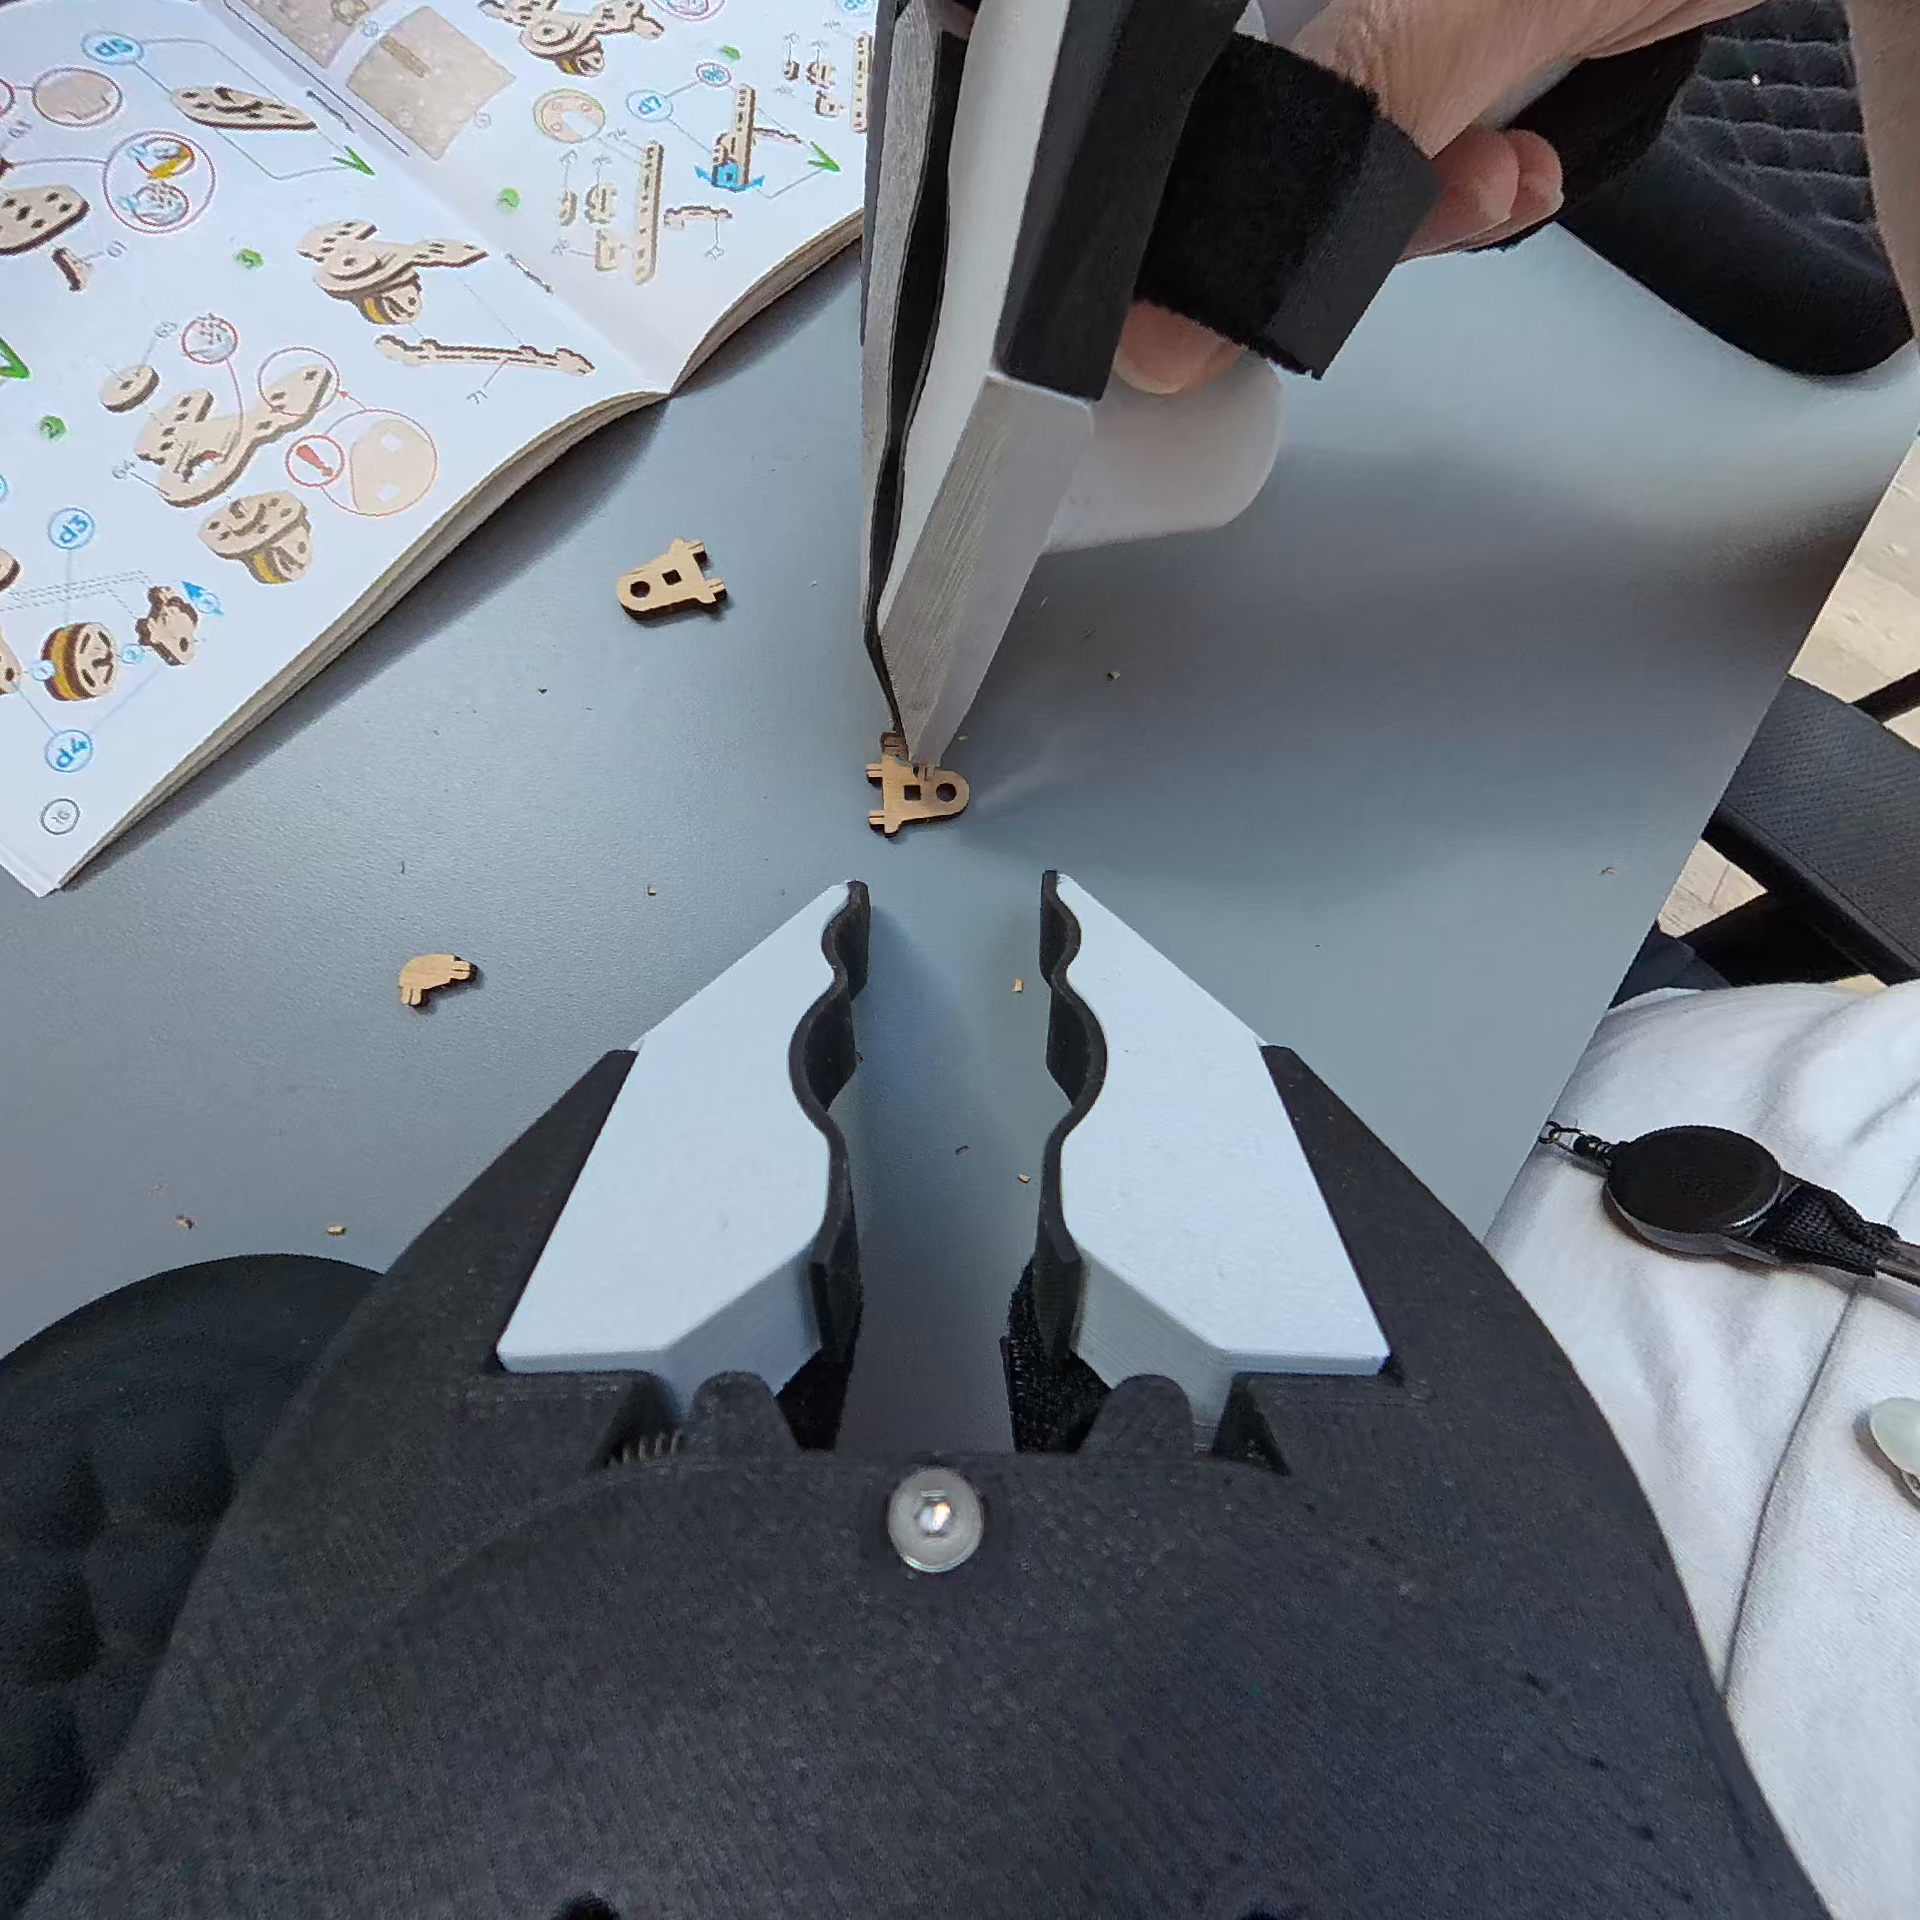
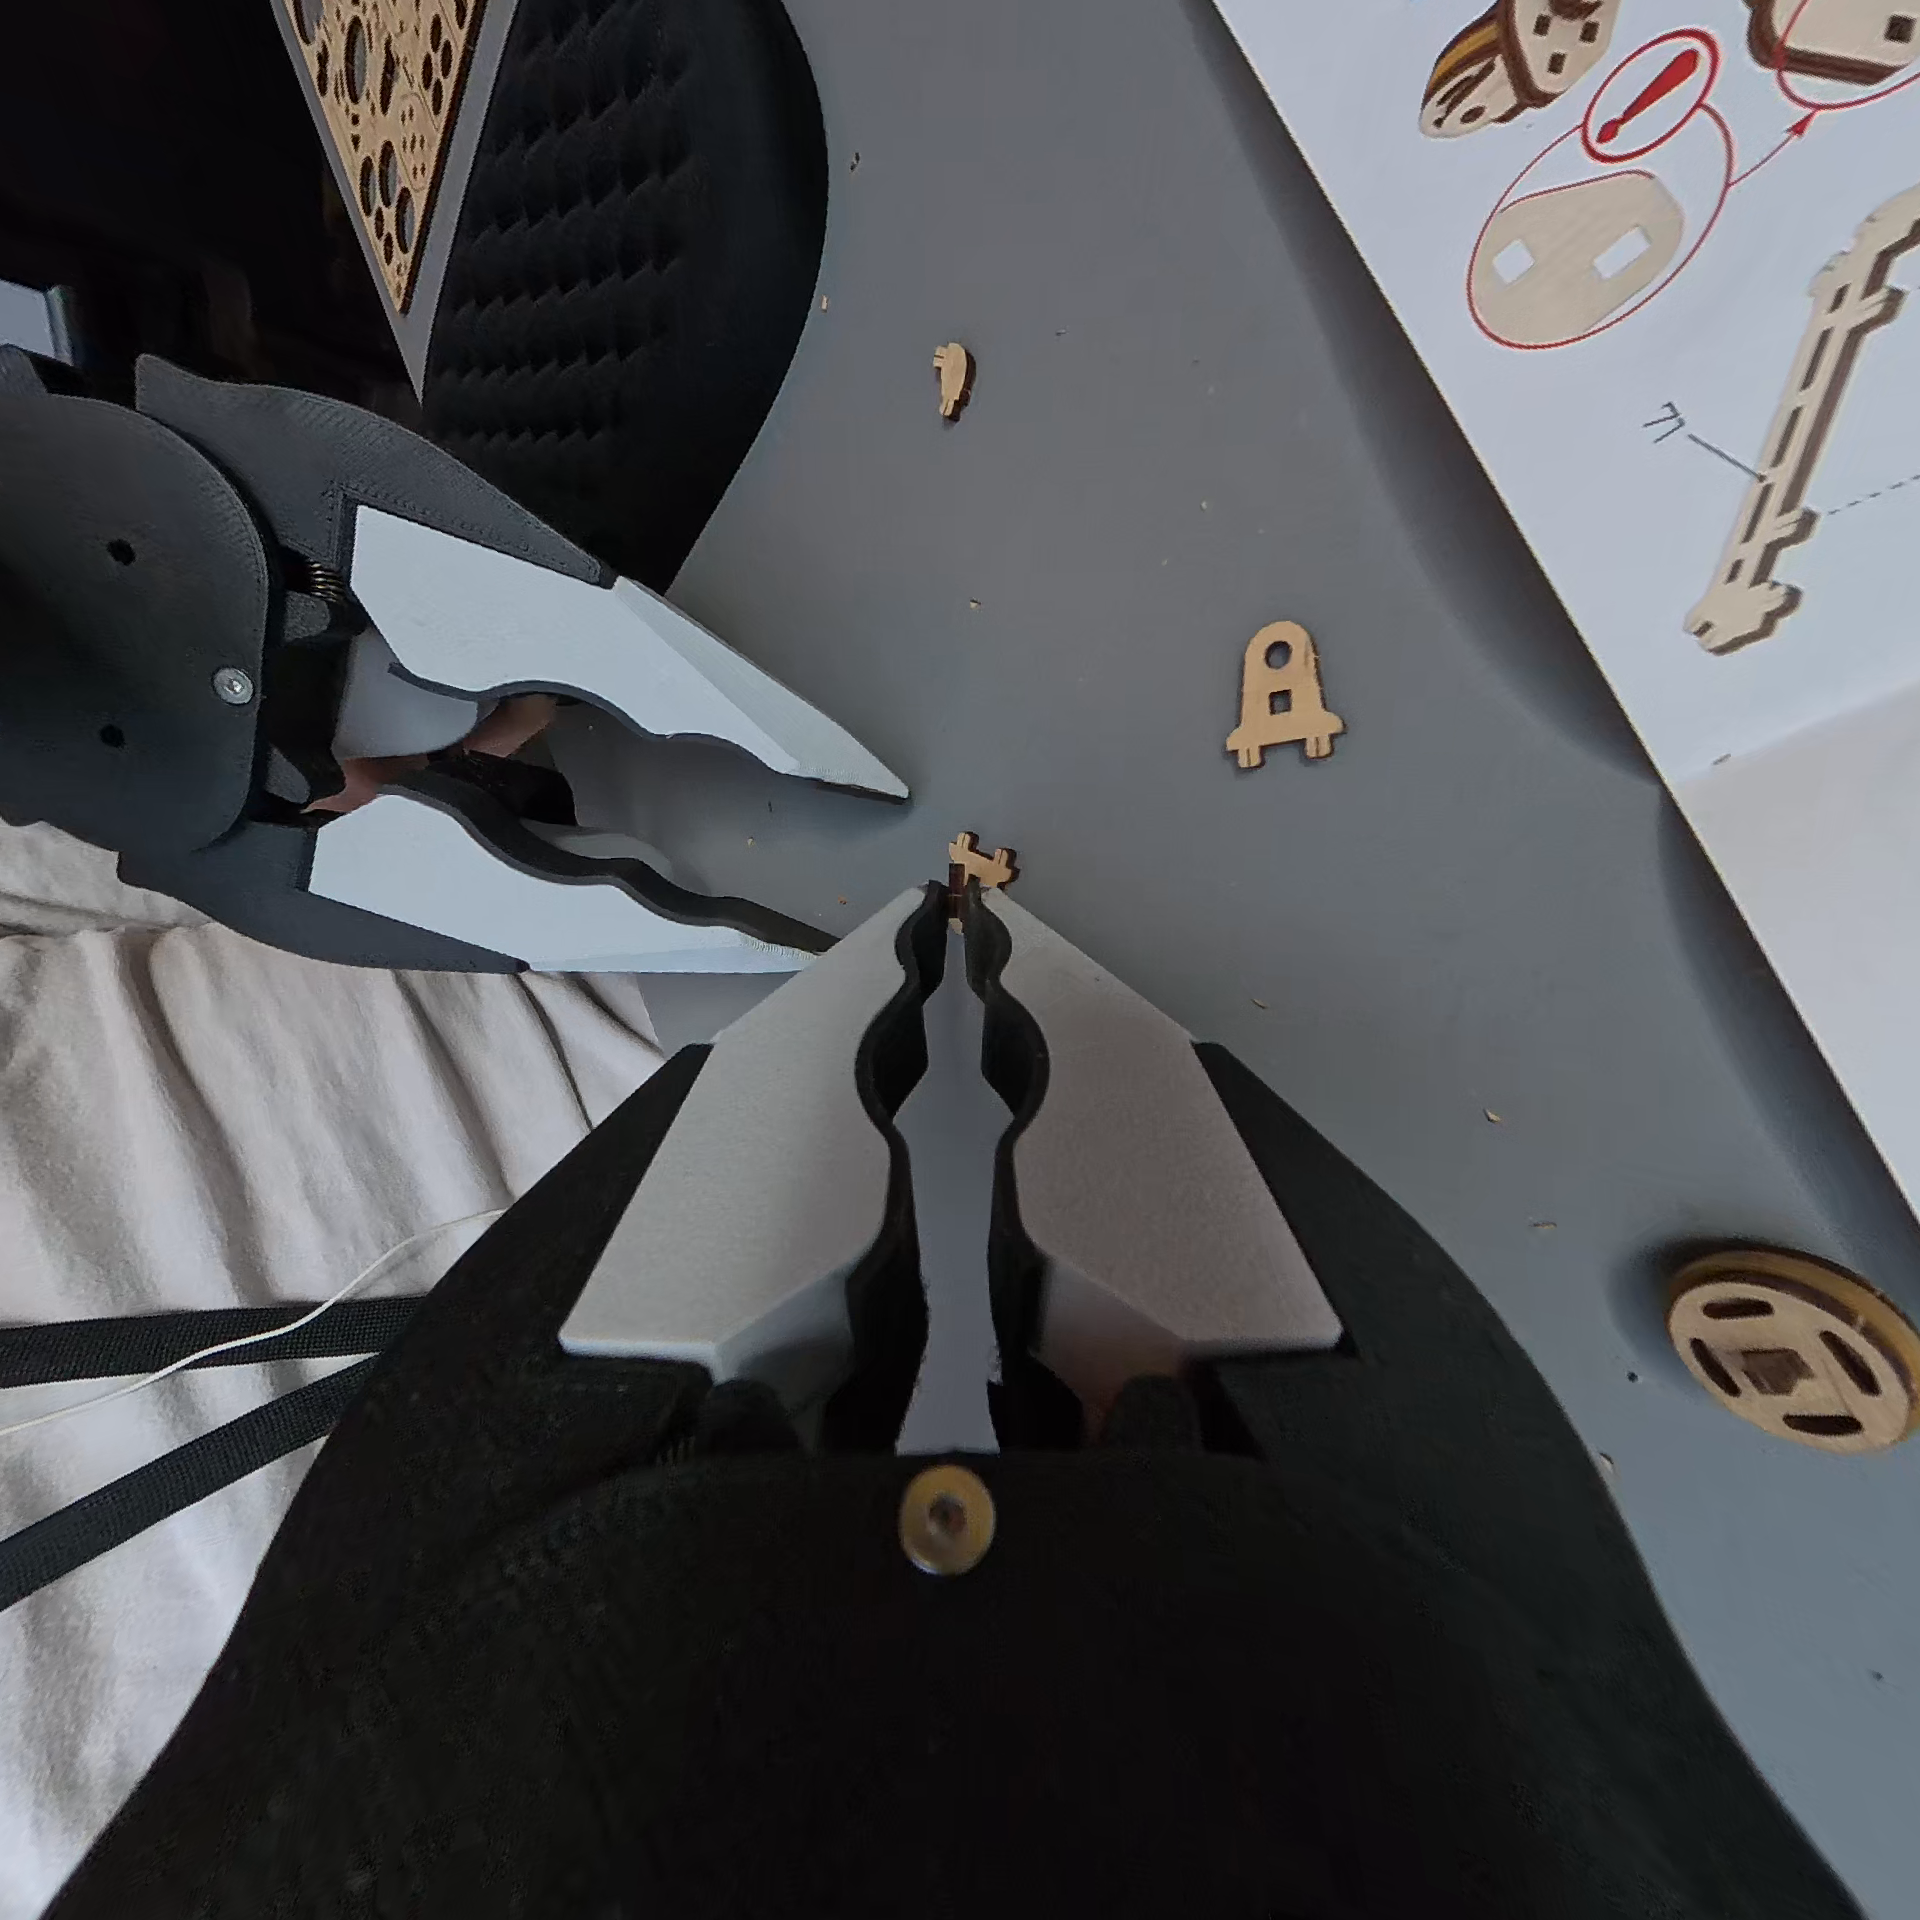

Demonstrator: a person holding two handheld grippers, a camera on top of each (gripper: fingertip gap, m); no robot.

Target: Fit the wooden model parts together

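Observation:
My right gripper [image 2: 961,902] is shut on a small wooden bracket [image 2: 982,862], pinching its edge at the very tips. In the left wrist view the right gripper [image 1: 912,740] comes down from above, and the bracket [image 1: 923,795], with a round hole and a square slot, sits at its tips on or just above the grey table [image 1: 1351,727]. My left gripper [image 1: 951,891] is open and empty, just short of that bracket; it also shows in the right wrist view [image 2: 871,871]. A second, similar bracket [image 1: 670,582] [image 2: 1283,696] lies loose on the table.
An open instruction booklet [image 1: 312,364] [image 2: 1662,416] lies at the back left. A small curved wooden piece [image 1: 436,977] [image 2: 954,379] and wood crumbs lie on the table. A round wooden wheel [image 2: 1792,1361] and a cut-out wooden sheet [image 2: 395,135] show. A badge reel [image 1: 1694,1184] hangs on white clothing. Both grippers' tips are close together, under 4 cm apart.

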